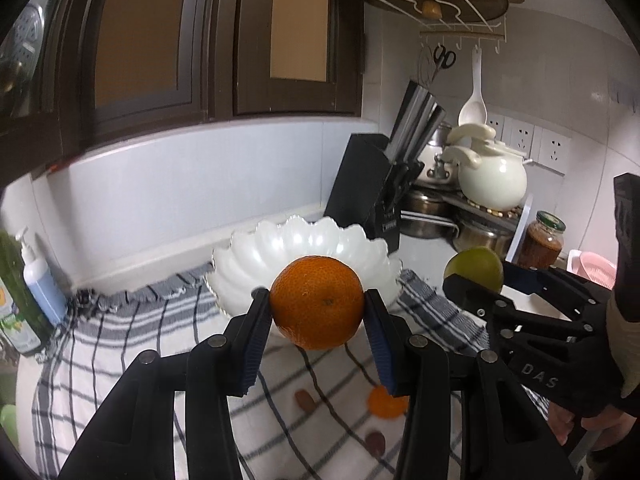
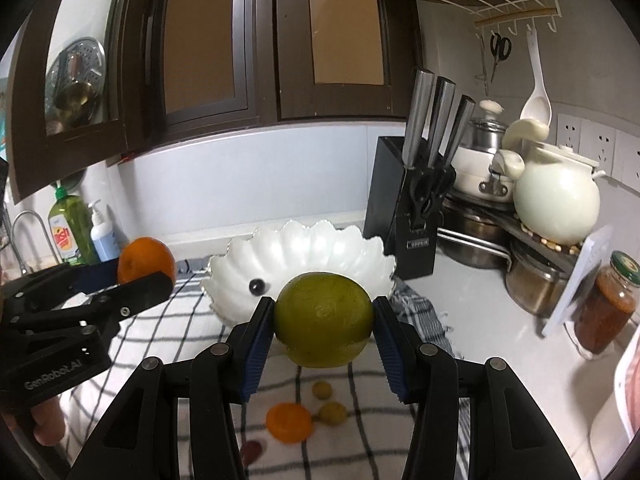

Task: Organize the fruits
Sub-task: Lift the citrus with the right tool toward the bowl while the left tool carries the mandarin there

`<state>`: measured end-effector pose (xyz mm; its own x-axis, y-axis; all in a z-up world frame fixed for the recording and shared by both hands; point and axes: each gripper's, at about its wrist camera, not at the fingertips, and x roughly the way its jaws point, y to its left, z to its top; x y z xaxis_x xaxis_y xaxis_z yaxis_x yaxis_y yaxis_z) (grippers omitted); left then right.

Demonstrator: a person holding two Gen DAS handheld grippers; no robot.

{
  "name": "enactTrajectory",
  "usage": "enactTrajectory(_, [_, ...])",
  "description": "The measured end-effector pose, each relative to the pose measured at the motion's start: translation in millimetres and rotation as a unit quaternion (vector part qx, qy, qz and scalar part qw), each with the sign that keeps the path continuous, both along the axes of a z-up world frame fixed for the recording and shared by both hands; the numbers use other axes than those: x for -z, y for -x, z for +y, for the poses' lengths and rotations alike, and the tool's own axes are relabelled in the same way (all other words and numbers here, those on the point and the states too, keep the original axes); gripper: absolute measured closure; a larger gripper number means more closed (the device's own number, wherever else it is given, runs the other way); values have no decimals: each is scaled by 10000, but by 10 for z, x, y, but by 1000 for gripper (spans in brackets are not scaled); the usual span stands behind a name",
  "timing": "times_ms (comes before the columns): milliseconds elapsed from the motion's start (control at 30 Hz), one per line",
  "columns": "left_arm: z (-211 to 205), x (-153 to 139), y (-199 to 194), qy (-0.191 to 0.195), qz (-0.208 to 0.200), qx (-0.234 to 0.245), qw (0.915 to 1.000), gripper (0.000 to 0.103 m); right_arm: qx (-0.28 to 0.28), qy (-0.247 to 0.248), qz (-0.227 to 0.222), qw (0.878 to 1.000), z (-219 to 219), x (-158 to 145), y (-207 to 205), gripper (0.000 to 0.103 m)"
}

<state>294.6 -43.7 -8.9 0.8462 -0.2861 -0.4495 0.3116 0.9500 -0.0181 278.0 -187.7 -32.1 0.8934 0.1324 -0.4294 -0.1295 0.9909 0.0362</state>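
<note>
My left gripper (image 1: 318, 304) is shut on an orange (image 1: 317, 302) and holds it in the air in front of a white scalloped bowl (image 1: 256, 252). My right gripper (image 2: 324, 316) is shut on a green citrus fruit (image 2: 323, 319), also held up before the bowl (image 2: 320, 244). A dark grape (image 2: 256, 287) lies in the bowl. A small orange (image 2: 289, 421), two small yellow-green fruits (image 2: 332, 413) and a reddish fruit (image 2: 251, 451) lie on the checked cloth (image 2: 168, 320) below. The right gripper with the green fruit (image 1: 474, 266) shows in the left wrist view, the left one with the orange (image 2: 146, 266) in the right wrist view.
A black knife block (image 2: 404, 208) stands right of the bowl, with pots and a white kettle (image 2: 556, 204) behind it. A jar (image 2: 606, 308) sits at the right. Soap bottles (image 2: 74, 230) and a tap stand at the left. Dark cabinets hang above.
</note>
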Motion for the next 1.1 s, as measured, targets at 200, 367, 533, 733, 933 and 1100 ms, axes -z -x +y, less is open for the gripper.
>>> enactTrajectory(200, [-14,-83,-205,2,-68,-25,10000,57,-25,-7,-29,10000,12,-48,-238,53])
enactTrajectory(367, [-31,-111,-465,-61,64,-15,10000,57,-96,33,-43,9999,24,-93,-481,53])
enactTrajectory(533, [-53,-116,-742,-123,236,44,9996,57,-165,-64,133,9998,-4,-99,-793,53])
enactTrajectory(733, [-96,-65,-1132,-158,563,12,9983,57,-245,58,361,9990,2,-71,-1166,53])
enactTrajectory(933, [-125,67,-1563,-158,1101,23,9938,57,-346,190,690,9968,27,24,-1526,53])
enactTrajectory(1100, [-173,241,-1877,-334,1433,-47,9891,57,-406,334,1044,9931,81,187,-1823,53])
